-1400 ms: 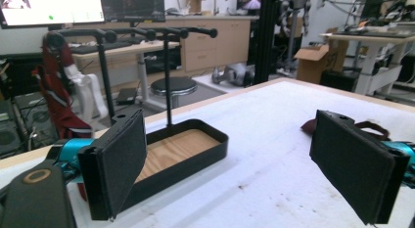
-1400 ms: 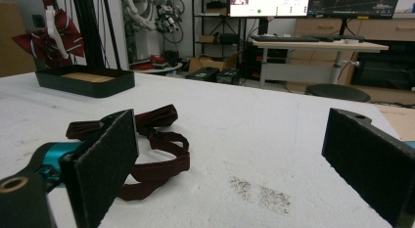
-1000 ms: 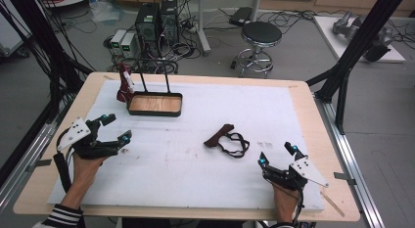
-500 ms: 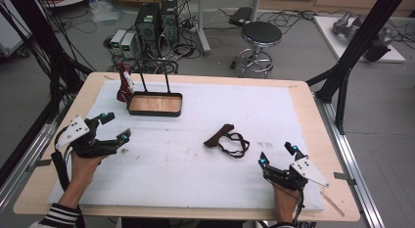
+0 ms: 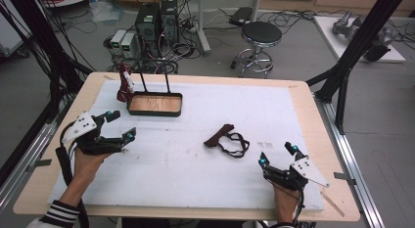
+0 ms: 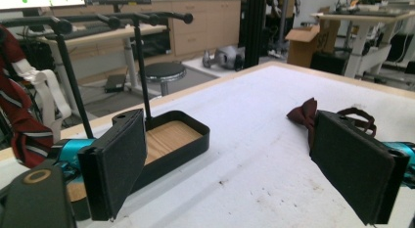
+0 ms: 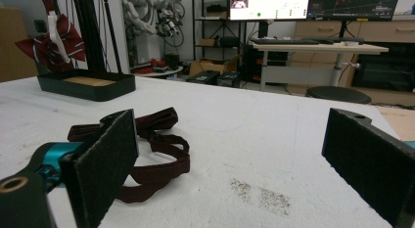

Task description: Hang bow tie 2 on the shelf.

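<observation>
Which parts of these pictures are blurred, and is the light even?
High view: even, soft light, no strong shadows on the white table cover. Left gripper view: the near tongs look soft, the bow tie clearer. Right gripper view: the strap is sharp, the monitors glare brightly.

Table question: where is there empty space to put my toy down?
The white mat is bare on the far right, beyond the bow tie, and in the near middle between the left gripper and right gripper. It's crowded by the stand at the far left.
</observation>
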### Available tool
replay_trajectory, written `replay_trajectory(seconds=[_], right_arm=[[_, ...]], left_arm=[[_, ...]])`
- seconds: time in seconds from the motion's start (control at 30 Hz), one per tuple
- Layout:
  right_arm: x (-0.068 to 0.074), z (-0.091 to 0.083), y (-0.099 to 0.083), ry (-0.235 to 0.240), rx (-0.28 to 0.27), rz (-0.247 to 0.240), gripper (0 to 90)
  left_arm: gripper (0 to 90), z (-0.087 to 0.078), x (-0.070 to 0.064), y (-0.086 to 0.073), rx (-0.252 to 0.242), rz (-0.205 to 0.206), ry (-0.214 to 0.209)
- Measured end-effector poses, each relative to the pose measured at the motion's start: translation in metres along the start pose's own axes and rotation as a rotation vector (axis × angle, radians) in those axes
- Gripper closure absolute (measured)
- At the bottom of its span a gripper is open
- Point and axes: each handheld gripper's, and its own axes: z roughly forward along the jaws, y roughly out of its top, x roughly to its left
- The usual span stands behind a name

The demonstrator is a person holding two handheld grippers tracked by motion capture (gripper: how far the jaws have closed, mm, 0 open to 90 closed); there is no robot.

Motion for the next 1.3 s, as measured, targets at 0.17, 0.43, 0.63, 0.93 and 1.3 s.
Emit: replay_trajectory(seconds=[0.17,0.43,0.63,0.93,1.3], right_arm=[[0.000,0.000,0.000,0.002,0.000,0.007,5.7],[-0.001,-0.001,0.000,0.004,-0.003,0.004,5.7],[-0.001,-0.001,0.000,0.005,-0.003,0.009,5.7],[-0.001,-0.001,0.000,0.009,-0.006,0.014,5.7],[-0.002,-0.001,0.000,0.014,-0.005,0.020,5.7]], left_arm=[[14.6,0.008,-0.004,0.007,0.043,0.012,-0.013],[14.8,0.024,-0.012,0.019,0.098,0.020,-0.041],[14.8,0.042,-0.023,0.031,0.149,0.042,-0.073],[14.9,0.066,-0.035,0.041,0.221,0.063,-0.089],[14.7,0.099,-0.050,0.045,0.299,0.066,-0.145]])
